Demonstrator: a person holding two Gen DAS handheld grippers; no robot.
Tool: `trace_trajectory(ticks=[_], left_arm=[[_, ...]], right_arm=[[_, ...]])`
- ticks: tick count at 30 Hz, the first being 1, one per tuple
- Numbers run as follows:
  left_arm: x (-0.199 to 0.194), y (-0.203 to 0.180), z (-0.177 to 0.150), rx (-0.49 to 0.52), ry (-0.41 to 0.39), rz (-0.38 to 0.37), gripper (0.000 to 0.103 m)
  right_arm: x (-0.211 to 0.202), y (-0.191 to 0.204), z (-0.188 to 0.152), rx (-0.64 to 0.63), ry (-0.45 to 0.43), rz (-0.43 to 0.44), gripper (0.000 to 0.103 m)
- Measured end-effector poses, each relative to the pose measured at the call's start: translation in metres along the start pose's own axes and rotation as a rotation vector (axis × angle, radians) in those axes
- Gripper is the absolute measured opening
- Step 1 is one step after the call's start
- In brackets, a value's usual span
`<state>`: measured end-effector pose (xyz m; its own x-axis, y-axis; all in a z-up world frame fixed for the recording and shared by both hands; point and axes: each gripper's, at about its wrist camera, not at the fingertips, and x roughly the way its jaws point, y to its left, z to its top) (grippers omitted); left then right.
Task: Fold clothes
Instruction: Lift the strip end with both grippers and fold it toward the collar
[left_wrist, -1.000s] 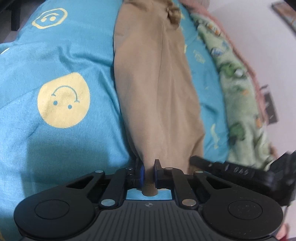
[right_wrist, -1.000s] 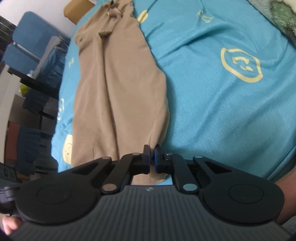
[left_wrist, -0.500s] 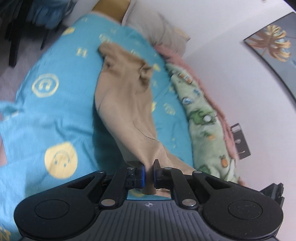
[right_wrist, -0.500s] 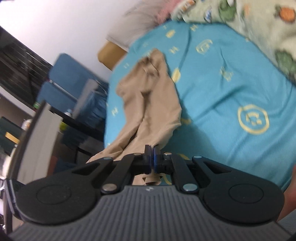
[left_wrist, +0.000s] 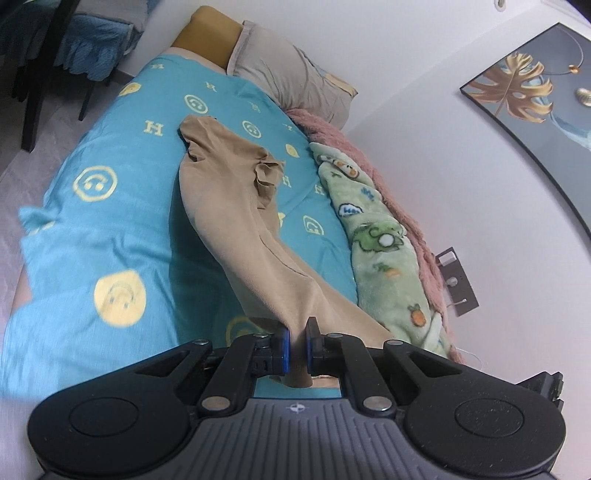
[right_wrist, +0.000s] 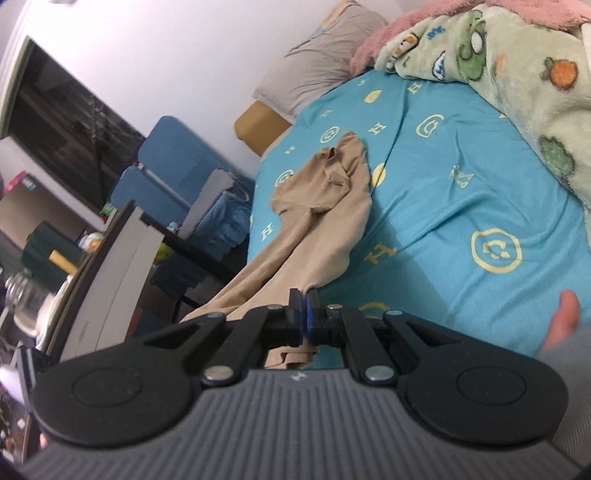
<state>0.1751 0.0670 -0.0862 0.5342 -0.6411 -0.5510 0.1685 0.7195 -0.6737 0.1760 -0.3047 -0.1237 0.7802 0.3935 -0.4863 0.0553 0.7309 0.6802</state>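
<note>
Two claws pinch the near end of the long tan knit garment (left_wrist: 229, 206): left gripper (left_wrist: 297, 345) and right gripper (right_wrist: 304, 315). Its length runs away across the turquoise patterned bedsheet (left_wrist: 110, 229), far end lying flat.

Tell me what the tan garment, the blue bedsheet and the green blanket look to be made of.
Tan garment: thin, matte, stretchy knit, likely tights-like; it drapes limply and shows fine ribbing near the left gripper.
Blue bedsheet: smooth woven cotton or polyester, matte, with soft creases and printed yellow faces.
Green blanket: plush fleece, going by its fuzzy, thick-looking surface with cartoon prints.
</note>
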Motion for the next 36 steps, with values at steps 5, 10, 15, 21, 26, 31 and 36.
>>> trace_trajectory(ticks=[5,10,15,21,26,31,36], left_arm=[[-0.042,0.000,-0.046,-0.052,-0.029,-0.035,0.008],[-0.061,0.002,-0.064,-0.090,-0.053,-0.042,0.008],[-0.033,-0.003,-0.019,-0.101,-0.082,-0.006,0.008],[0.029,-0.008,0.055,-0.046,-0.107,0.105,0.008],[0.085,0.002,0.099,0.007,-0.135,0.182,0.008],[0.140,0.019,0.112,0.130,-0.163,0.289,0.009],[0.196,0.060,0.105,0.178,-0.106,0.368,0.009]], right_arm=[[-0.041,0.003,-0.031,-0.054,0.015,0.036,0.005],[-0.059,0.003,-0.037,-0.054,0.016,0.067,0.005],[-0.032,0.013,-0.011,-0.039,0.002,0.045,0.005],[0.036,0.015,0.039,-0.039,-0.004,-0.010,0.005],[0.097,0.012,0.071,-0.054,-0.003,-0.059,0.005],[0.159,0.003,0.083,-0.108,-0.011,-0.125,0.005],[0.223,-0.018,0.068,-0.191,0.036,-0.226,0.005]])
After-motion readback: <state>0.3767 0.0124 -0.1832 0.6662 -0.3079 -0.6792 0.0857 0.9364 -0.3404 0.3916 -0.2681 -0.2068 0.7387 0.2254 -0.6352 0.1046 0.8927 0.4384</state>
